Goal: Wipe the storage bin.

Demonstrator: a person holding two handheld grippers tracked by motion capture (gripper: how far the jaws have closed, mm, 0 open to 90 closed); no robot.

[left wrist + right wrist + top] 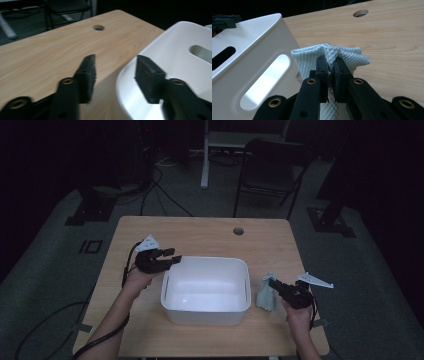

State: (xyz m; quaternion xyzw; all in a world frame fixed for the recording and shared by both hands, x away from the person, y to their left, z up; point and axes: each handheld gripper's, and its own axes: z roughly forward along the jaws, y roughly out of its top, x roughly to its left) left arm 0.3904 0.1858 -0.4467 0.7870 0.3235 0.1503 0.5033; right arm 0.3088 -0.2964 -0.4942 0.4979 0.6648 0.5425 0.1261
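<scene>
Holding a pale blue-green cloth (329, 56) in our right gripper (331, 65), we keep it just right of the white tub (206, 290) on the wooden surface (200, 232). Its quilted diamond weave bunches into folds above the jaws, which are clamped tight on it; the rest hangs down limp, and we cannot tell whether it reaches the surface. Our left gripper (115, 75) grips nothing, its jaws parted astride the tub's rim at the far left corner.
</scene>
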